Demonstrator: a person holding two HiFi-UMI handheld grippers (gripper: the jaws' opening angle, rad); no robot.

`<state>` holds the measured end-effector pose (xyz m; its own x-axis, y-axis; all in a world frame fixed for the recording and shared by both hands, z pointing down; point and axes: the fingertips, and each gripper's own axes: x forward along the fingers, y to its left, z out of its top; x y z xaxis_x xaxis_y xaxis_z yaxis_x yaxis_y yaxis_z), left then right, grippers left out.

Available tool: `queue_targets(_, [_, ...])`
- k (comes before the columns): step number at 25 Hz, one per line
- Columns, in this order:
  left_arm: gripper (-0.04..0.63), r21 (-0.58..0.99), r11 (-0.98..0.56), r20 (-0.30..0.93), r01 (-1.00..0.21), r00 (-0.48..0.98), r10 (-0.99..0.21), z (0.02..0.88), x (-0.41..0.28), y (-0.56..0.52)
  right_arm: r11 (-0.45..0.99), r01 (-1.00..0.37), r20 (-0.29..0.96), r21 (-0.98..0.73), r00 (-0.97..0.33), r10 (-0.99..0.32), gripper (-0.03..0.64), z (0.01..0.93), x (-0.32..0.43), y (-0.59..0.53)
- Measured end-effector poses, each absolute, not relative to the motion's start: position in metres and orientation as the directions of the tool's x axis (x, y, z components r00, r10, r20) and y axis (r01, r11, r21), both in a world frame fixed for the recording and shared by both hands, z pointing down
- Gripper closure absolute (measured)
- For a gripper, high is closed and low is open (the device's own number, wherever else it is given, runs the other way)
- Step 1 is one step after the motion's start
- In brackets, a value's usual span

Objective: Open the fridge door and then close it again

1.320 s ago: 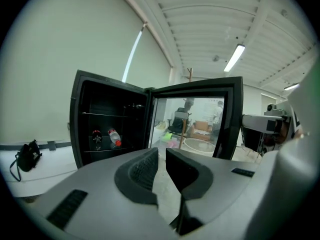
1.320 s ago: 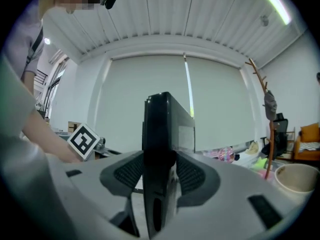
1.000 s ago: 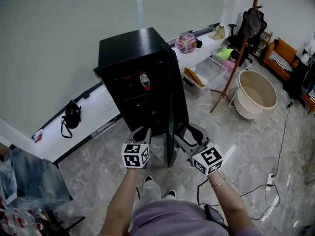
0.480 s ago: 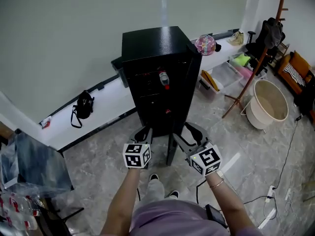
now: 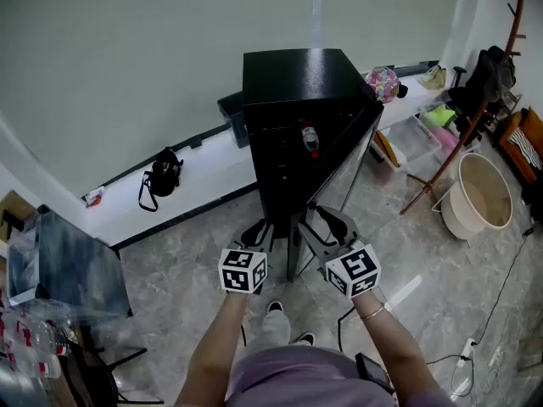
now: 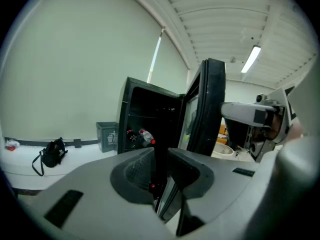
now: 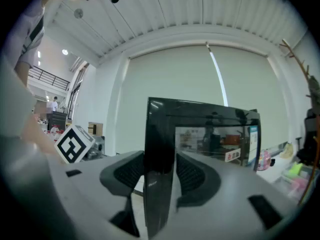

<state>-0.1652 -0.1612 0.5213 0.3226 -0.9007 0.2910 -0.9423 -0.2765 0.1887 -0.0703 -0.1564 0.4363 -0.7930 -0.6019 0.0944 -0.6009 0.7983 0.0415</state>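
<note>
- The black fridge [image 5: 297,79] stands against the wall. Its door [image 5: 339,172] is swung well out toward the person, so the interior shelves are exposed.
- The right hand-held gripper [image 7: 159,170] is clamped on the door's free vertical edge. Its jaws have just been closing, and the edge fills the space between them.
- The left hand-held gripper [image 6: 160,168] has its jaws almost together on nothing. It hovers just beside the same door edge, on the cabinet side.
- Slip risk: the grip seems to rest on a slim, glossy edge. A pull or push off the door's arc could let the pads slide off, and the door would then swing free.
- Pinch risk: if the door is pushed shut from here, the left hand-held gripper lies between door and cabinet. It needs to clear out first.
- Contents risk: a bottle [image 5: 310,136] lies on an upper shelf. A hard slam may jolt it loose.
- Foot risk: the person's shoes [image 5: 276,309] are near the door's lower corner, which could catch them.
- Seal risk: a weak push may leave the door ajar, and then the task is not finished.
</note>
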Motion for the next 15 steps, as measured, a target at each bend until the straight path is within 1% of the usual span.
queue_targets(3, [0.494, 0.200, -0.308, 0.278, -0.930, 0.355, -0.893, 0.522, -0.165, -0.161, 0.808, -0.588, 0.096, 0.042, -0.802, -0.589, 0.410, 0.437, -0.086, -0.165])
queue_targets(5, [0.482, 0.210, -0.329, 0.269, -0.921, 0.377, -0.886, 0.524, -0.164, -0.162, 0.812, -0.582, 0.099, 0.043, -0.806, -0.583, 0.413, 0.437, -0.097, -0.171])
queue_targets(11, [0.482, 0.221, -0.376, 0.271, -0.900, 0.427, -0.863, 0.531, -0.159, -0.175, 0.820, -0.571, 0.112, 0.047, -0.813, -0.572, 0.421, 0.438, -0.125, -0.194])
queue_targets(15, [0.482, 0.216, -0.362, 0.304, -0.907, 0.415, -0.858, 0.536, -0.165, -0.194, 0.812, -0.583, 0.117, 0.015, -0.805, -0.581, 0.422, 0.438, -0.135, -0.207])
